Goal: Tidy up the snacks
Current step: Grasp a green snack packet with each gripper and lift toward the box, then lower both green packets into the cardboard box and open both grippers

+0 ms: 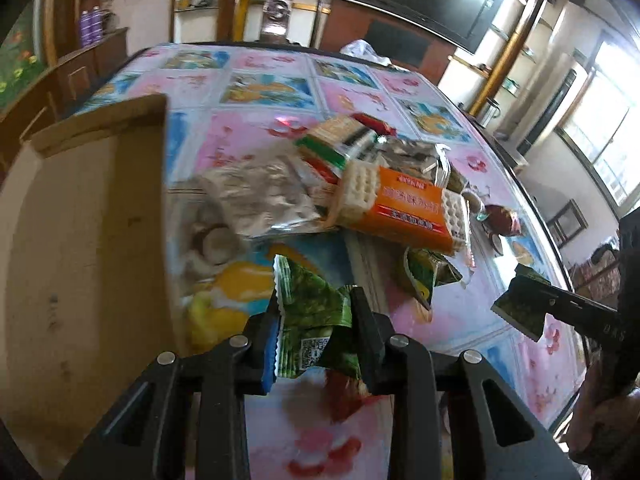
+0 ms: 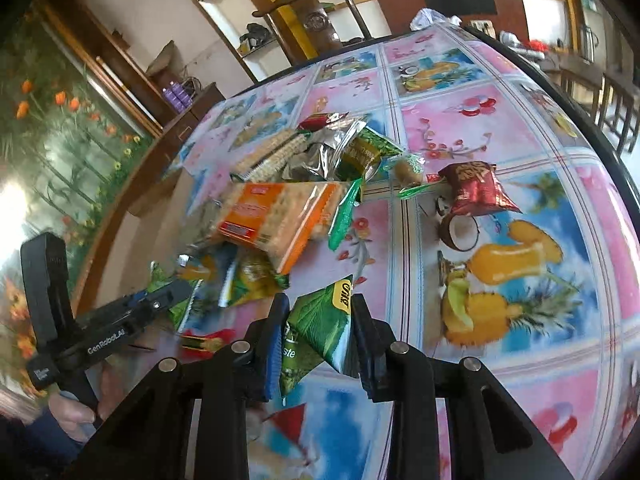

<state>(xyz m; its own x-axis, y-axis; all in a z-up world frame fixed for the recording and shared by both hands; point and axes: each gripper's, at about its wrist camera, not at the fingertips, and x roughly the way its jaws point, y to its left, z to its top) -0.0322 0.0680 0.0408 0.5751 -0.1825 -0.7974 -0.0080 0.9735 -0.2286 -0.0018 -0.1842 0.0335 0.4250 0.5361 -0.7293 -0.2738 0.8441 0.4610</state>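
A wide round surface [image 2: 520,128], covered in a pink and blue cloth printed with fruit and flowers, fills both views.

In the left wrist view an open cardboard box [image 1: 88,216] stands on it at nine o'clock, its tall brown wall just beside the left tongs.

A loose heap of snacks [image 1: 360,184] lies at twelve o'clock from both tongs, near the middle of the surface. The biggest piece is an orange cracker pack [image 2: 276,216], lying flat on top with its long axis running roughly from nine to three o'clock in the right wrist view. Behind it lie a striped cracker pack [image 1: 340,140] and crumpled silver wrappers [image 1: 260,196]. A small dark red pouch [image 2: 474,188] rests apart at two o'clock in the right wrist view.

The left tongs [image 1: 314,320] are closed narrowly on a crinkled green snack packet [image 1: 312,312], held above the surface. The right tongs [image 2: 318,320] likewise grip a green triangular packet [image 2: 324,328], lifted off the cloth.

The relation that matters: the box lies toward nine o'clock of the left tongs and close by, while the right tongs sit farther round, at three o'clock in the left view. So the left hand seems nearer to the box, and its packet would likely go in first, with a short sideways carry over the wall.
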